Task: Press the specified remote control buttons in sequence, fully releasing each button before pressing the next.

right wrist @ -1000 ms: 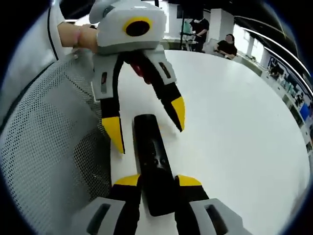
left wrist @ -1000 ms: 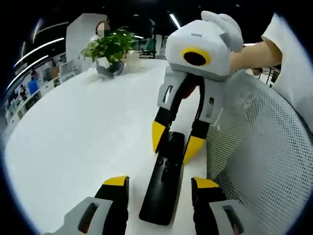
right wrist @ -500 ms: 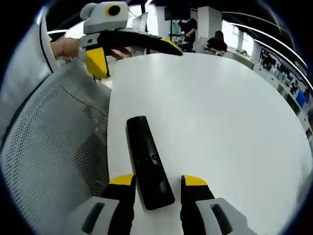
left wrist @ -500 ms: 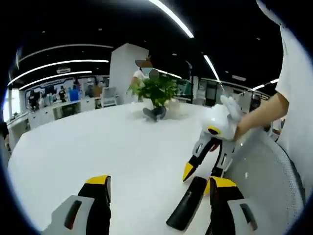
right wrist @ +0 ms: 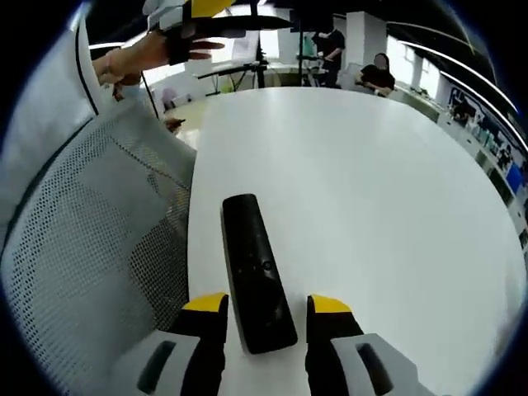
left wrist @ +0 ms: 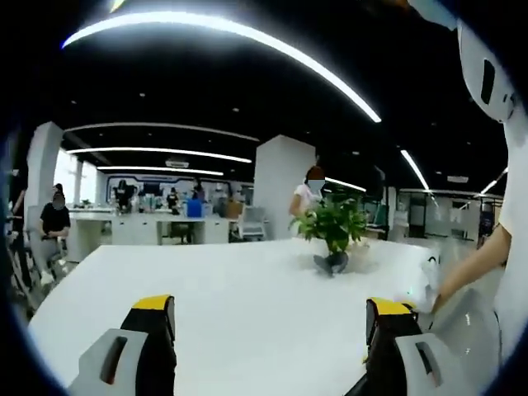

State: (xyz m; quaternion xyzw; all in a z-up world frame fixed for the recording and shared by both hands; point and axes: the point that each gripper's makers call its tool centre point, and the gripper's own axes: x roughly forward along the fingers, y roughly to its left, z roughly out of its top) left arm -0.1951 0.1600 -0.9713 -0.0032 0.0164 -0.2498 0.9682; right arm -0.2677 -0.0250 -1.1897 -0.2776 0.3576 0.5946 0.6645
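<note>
A black remote [right wrist: 254, 272] lies lengthwise on the white table [right wrist: 379, 206], close to the table's left edge. My right gripper [right wrist: 268, 307] is low over the remote's near end. Its yellow-tipped jaws flank the remote with a thin gap on each side, so it is open. My left gripper [left wrist: 271, 312] is open wide and holds nothing; it looks level across the tabletop. In the right gripper view the left gripper [right wrist: 216, 10] is raised at the top, far above the remote, held by a hand [right wrist: 136, 59].
A grey mesh chair back [right wrist: 82, 247] stands against the table's left edge. A potted plant [left wrist: 333, 227] sits at the table's far side. A person's forearm [left wrist: 470, 268] reaches in from the right. People sit at desks in the background.
My left gripper has lifted up and away from the remote, and its view now faces the room. My right gripper's jaws have come off the remote's sides. The remote has stayed put.
</note>
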